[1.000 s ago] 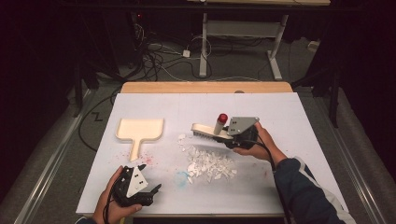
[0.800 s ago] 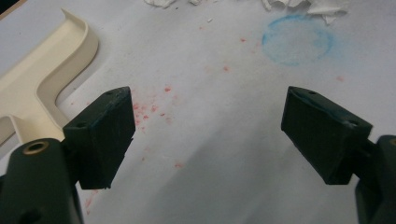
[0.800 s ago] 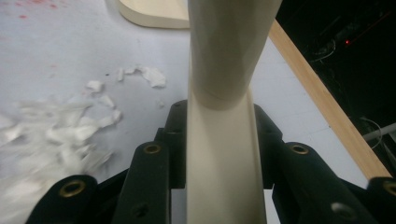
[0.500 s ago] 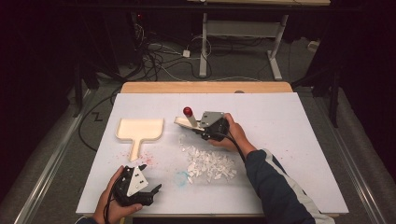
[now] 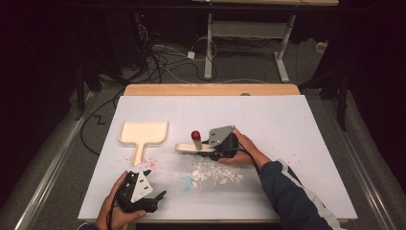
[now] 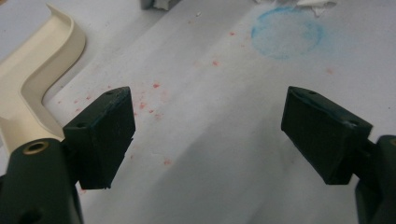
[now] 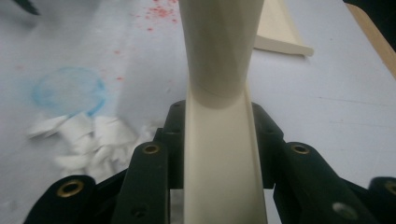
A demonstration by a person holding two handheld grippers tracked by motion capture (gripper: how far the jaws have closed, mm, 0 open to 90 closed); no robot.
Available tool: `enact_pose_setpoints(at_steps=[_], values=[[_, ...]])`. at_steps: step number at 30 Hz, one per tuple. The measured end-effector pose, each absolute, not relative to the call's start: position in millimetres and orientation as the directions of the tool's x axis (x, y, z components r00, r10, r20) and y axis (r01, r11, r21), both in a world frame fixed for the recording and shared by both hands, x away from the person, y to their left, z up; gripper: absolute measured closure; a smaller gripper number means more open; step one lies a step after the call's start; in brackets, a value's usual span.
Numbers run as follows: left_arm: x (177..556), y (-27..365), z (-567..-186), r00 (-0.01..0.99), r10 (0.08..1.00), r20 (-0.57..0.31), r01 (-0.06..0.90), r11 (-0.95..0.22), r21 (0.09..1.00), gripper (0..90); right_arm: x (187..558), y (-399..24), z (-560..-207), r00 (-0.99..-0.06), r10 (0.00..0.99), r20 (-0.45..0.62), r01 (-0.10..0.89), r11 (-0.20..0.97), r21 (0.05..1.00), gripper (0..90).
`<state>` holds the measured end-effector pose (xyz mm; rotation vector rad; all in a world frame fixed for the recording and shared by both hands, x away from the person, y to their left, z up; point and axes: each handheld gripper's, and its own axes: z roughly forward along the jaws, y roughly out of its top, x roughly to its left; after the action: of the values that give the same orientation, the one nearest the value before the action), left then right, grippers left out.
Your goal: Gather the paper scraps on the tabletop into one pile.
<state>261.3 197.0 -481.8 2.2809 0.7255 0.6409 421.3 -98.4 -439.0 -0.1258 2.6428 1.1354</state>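
Clamped on a cream plastic handle, the fingers (image 7: 273, 135) of the right gripper (image 5: 221, 148) sit tight against both of its long sides; the handle belongs to a small brush (image 5: 191, 147), which carries a red knob (image 5: 195, 135) on top and hangs just above the tabletop (image 5: 287, 124). In the right gripper view the handle is a smooth channel with raised edges, narrowing then flaring toward its far end.

Fingers (image 6: 105, 135) of the left gripper (image 5: 143, 194) stand wide apart with nothing between them, their pads being flat black blocks over bare white surface.

One brush, one dustpan (image 5: 142, 135), one heap of scraps (image 5: 215, 173), two grippers. The dustpan is cream plastic too, a shallow square tray with a rim and a flat straight handle, lying flat just beside the brush. Scraps are small white torn pieces, papery, irregular, piled close by the brush, on the side nearer the person. A faint blue chalky ring (image 6: 287, 32) marks the sheet next to that heap, and fine red specks (image 6: 152, 100) are scattered near the dustpan's handle.
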Motion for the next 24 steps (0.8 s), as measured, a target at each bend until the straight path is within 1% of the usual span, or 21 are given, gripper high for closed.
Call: enact_pose_setpoints(at_steps=[2, 4, 7, 8, 9, 16, 17, 21, 24], values=[[261.1, 197.3, -481.4, 0.728, 0.640, 0.245, 0.322, -0.635, 0.702, 16.8, 419.4, -101.8, -438.1, -0.965, 0.013, -0.261, -0.181, 0.689, 0.702, 67.5], [261.0, 197.0, -481.2, 0.730, 0.638, 0.244, 0.322, -0.636, 0.702, 16.8, 410.8, -114.0, -434.2, -0.971, -0.023, -0.239, -0.189, 0.686, 0.702, 67.7], [260.9, 196.2, -481.2, 0.735, 0.631, 0.249, 0.315, -0.643, 0.698, 16.8, 404.0, -121.5, -432.0, -0.972, -0.032, -0.232, -0.191, 0.682, 0.706, 67.8], [260.8, 195.8, -481.2, 0.734, 0.632, 0.249, 0.316, -0.642, 0.698, 16.8, 402.1, -125.4, -430.6, -0.969, -0.050, -0.242, -0.211, 0.676, 0.706, 68.0], [260.7, 195.2, -481.2, 0.734, 0.632, 0.248, 0.317, -0.641, 0.699, 16.8, 399.7, -129.1, -429.5, -0.969, -0.047, -0.242, -0.210, 0.674, 0.708, 68.0], [261.4, 192.8, -480.8, 0.737, 0.627, 0.252, 0.312, -0.647, 0.695, 16.8, 393.0, -151.3, -416.2, -0.961, 0.059, -0.269, -0.175, 0.623, 0.762, 68.1], [261.5, 192.3, -481.0, 0.738, 0.626, 0.253, 0.312, -0.648, 0.695, 16.8, 389.5, -156.6, -411.2, -0.952, 0.092, -0.292, -0.178, 0.610, 0.772, 68.1], [261.8, 191.9, -481.2, 0.740, 0.622, 0.254, 0.311, -0.652, 0.692, 16.8, 382.6, -163.8, -403.9, -0.946, 0.121, -0.302, -0.170, 0.606, 0.777, 68.1], [261.3, 192.3, -480.8, 0.738, 0.626, 0.252, 0.311, -0.647, 0.696, 16.8, 377.2, -174.6, -398.9, -0.944, 0.156, -0.291, -0.140, 0.609, 0.780, 68.0]])
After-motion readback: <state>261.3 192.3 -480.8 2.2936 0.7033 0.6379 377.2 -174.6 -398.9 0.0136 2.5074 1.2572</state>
